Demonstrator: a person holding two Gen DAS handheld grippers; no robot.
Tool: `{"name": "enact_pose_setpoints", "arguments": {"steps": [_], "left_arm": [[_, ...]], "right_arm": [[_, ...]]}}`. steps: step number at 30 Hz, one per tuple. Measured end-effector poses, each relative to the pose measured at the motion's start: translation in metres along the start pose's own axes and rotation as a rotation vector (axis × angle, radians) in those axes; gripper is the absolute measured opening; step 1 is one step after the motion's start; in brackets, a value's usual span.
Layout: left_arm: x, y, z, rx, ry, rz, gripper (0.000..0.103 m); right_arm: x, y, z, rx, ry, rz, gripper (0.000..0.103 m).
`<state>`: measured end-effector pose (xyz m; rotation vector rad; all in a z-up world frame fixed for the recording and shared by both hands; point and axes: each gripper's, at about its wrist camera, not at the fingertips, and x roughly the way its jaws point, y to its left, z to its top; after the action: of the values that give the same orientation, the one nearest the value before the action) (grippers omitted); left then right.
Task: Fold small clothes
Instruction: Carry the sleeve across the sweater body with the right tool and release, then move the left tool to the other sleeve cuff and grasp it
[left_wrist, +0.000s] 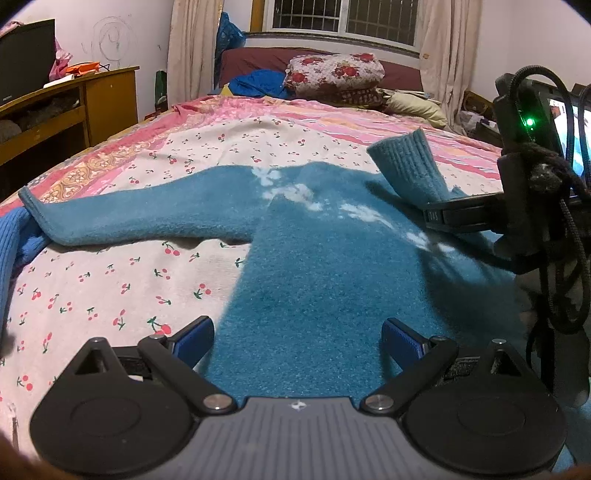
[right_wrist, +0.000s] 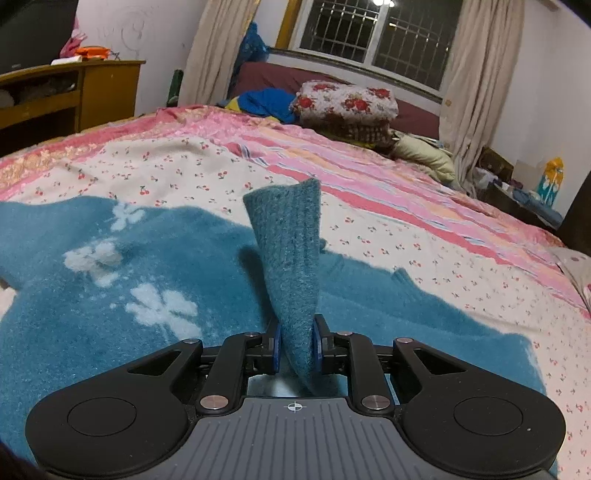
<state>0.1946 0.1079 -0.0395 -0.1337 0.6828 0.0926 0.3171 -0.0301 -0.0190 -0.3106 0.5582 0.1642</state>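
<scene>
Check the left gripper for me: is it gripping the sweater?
No, the left gripper is open, its fingers apart over the flat sweater with nothing between them.

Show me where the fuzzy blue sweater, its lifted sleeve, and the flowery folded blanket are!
Fuzzy teal-blue knit sweater (left_wrist: 314, 280): left wrist view, on its body.
Lifted ribbed sleeve cuff (right_wrist: 291, 251): right wrist view, mid-cuff, above the right gripper (right_wrist: 297, 350).
Red-flowered folded blanket (right_wrist: 347, 101): right wrist view, on its front face.

The cherry-print sheet (right_wrist: 406, 236) covers the bed; beyond it a pink striped quilt (right_wrist: 369, 177) runs toward the barred window (right_wrist: 373, 33). A rose-patterned folded blanket (right_wrist: 347, 101) sits beneath that window, a wooden desk (left_wrist: 107, 99) off left
</scene>
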Motion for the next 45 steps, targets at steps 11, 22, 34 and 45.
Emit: {"name": "enact_pose_setpoints", "arguments": {"steps": [11,22,34,45], "left_arm": [[-0.001,0.004,0.0,-0.017,0.0,0.003,0.102],[0.003,0.012,0.001,-0.047,0.011,0.018,0.102],[0.007,0.011,-0.003,-0.045,0.002,0.036,0.102],[-0.01,0.073,0.023,-0.171,-0.092,0.211,0.102]], "right_arm": [[-0.002,0.009,0.006,-0.019,-0.029,0.019,0.017],[-0.013,0.011,-0.001,0.035,-0.028,0.172,0.026],[-0.088,-0.066,-0.069,0.323,0.008,0.175,0.026],[-0.105,-0.094,-0.115,0.471,0.01,0.208,0.027]]}}
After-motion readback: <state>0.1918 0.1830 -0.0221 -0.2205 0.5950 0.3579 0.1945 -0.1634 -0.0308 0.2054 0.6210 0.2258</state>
